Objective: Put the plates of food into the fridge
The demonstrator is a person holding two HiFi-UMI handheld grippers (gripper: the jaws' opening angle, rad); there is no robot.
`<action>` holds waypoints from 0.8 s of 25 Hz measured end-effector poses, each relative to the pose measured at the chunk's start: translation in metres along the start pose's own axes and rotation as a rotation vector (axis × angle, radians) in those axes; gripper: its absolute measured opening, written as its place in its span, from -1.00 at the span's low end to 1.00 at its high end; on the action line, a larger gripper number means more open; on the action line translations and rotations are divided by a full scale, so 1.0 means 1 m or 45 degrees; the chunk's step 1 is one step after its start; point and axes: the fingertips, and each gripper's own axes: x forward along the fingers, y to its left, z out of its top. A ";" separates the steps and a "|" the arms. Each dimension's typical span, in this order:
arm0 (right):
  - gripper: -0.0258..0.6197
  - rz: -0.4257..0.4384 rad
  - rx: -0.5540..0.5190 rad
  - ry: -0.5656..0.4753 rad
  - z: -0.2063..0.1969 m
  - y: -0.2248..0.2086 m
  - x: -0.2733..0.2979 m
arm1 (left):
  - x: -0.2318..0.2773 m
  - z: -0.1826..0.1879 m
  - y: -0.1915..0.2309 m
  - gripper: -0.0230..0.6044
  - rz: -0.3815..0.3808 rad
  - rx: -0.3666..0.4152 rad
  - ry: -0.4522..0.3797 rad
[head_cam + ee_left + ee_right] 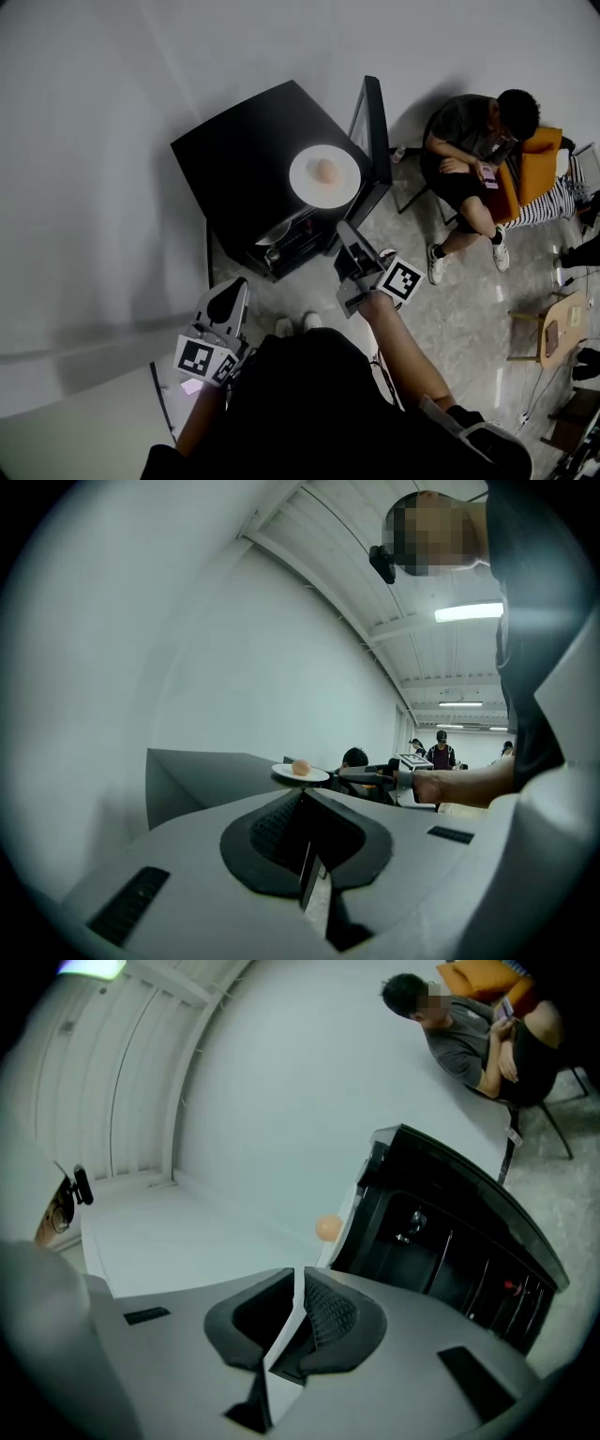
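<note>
A white plate [324, 175] with a round peach-coloured piece of food [325, 171] rests on top of the low black fridge [246, 155], whose door [373, 131] stands open to the right. My right gripper [344, 228] is shut and empty, just in front of the open fridge and below the plate. In the right gripper view its jaws [298, 1274] meet, with the food [327, 1228] and the fridge's dark shelves [441, 1251] beyond. My left gripper [234, 285] hangs back at the lower left, shut and empty [305, 797]; the plate [300, 774] shows ahead of it.
A person sits on an orange chair [536, 164] to the right of the fridge door. A small wooden table [561, 328] stands at the far right. White wall runs behind and left of the fridge. Something pale [274, 233] lies inside the fridge's open front.
</note>
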 end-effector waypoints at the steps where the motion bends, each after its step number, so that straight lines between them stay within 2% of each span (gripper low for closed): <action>1: -0.83 0.003 0.042 -0.009 0.001 -0.002 0.001 | 0.000 0.001 0.001 -0.85 0.001 0.005 -0.003; 3: -0.81 0.004 0.114 -0.025 0.005 -0.010 0.007 | 0.007 0.001 0.005 -0.85 -0.005 0.016 -0.009; 5: -0.62 0.001 0.154 -0.023 0.009 -0.019 0.018 | 0.018 0.001 0.013 -0.85 -0.007 0.016 -0.007; 20: -0.56 -0.065 0.464 -0.108 0.023 -0.056 0.039 | 0.023 -0.001 0.012 -0.85 0.005 0.004 0.004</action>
